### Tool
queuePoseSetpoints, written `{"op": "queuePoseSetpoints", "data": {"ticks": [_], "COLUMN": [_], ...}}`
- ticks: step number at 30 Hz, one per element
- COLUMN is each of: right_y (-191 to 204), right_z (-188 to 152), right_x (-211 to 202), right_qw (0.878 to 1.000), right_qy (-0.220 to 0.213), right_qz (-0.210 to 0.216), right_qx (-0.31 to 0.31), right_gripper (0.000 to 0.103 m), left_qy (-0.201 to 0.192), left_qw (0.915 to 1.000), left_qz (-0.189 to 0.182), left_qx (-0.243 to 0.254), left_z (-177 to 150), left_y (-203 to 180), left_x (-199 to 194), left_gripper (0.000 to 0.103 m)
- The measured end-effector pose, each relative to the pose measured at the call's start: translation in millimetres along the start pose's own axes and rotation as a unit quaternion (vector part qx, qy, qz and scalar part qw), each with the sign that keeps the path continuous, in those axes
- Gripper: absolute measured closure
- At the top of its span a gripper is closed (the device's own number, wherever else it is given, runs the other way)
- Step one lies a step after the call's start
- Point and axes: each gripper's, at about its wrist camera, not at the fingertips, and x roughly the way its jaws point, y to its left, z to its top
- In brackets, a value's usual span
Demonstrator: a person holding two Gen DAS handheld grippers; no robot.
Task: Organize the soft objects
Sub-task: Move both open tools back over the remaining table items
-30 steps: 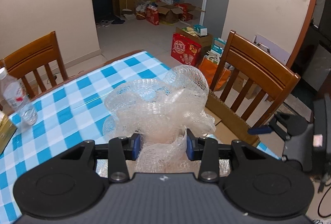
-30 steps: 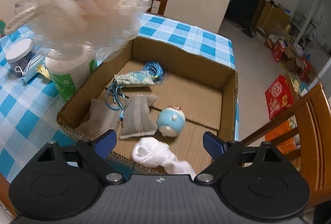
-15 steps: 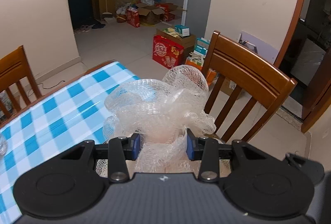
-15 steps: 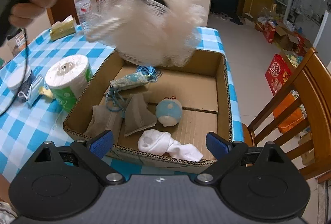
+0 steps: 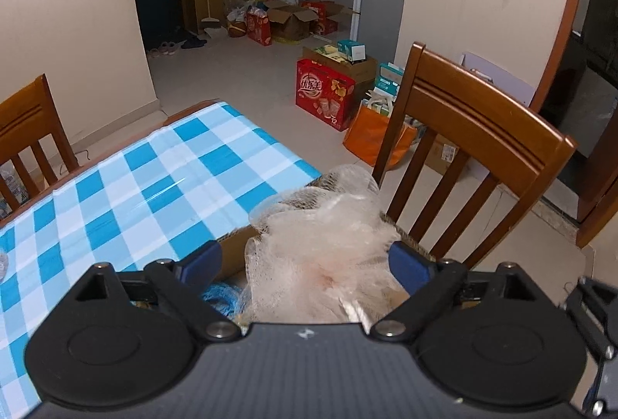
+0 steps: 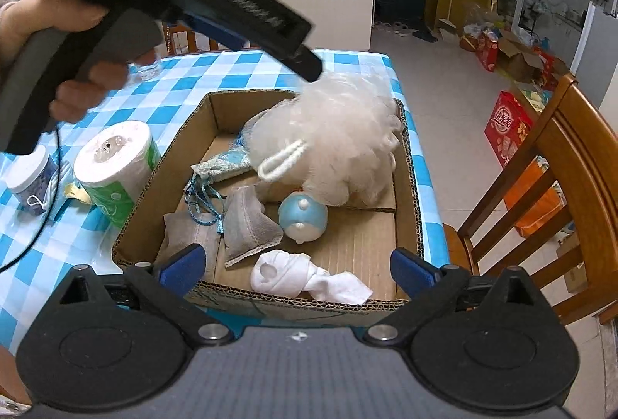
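Mesh bath pouf [image 6: 340, 137] is settling into the cardboard box [image 6: 409, 187] beside socks and a plush toy [image 6: 303, 218]; left gripper [image 5: 305, 264] and right gripper [image 6: 297, 260] are both gaping, holding nothing. Toilet roll [image 6: 116, 164] is waiting outside the box.

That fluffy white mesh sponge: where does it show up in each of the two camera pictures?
Left wrist view: the mesh bath sponge fills the lower centre, between the open left gripper fingers.
Right wrist view: it lies at upper centre, in the far end of the cardboard box.
Shared landmark: the wooden chair beside the table.
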Motion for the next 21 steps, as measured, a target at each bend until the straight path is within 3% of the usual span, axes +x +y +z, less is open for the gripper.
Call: {"op": "queuePoseSetpoints", "data": {"ticks": [9, 21], "right_y": [13, 50], "right_z": [2, 3], "right_x": [-3, -9], "right_qw": [1.000, 0.999], "right_qy": [-0.002, 0.003], "right_qz": [-0.013, 0.000], "right_qx": [-0.016, -0.034], "right_gripper": [0.000, 0.000], "left_qy": [-0.005, 0.001], "left_qw": [0.9993, 0.9988], "left_qz": [0.030, 0.050], "left_qx": [0.020, -0.001], "left_z": [-25, -69], "left_y": [-2, 6], "left_x": [-35, -81], "left_gripper": [0.005, 0.005]}}
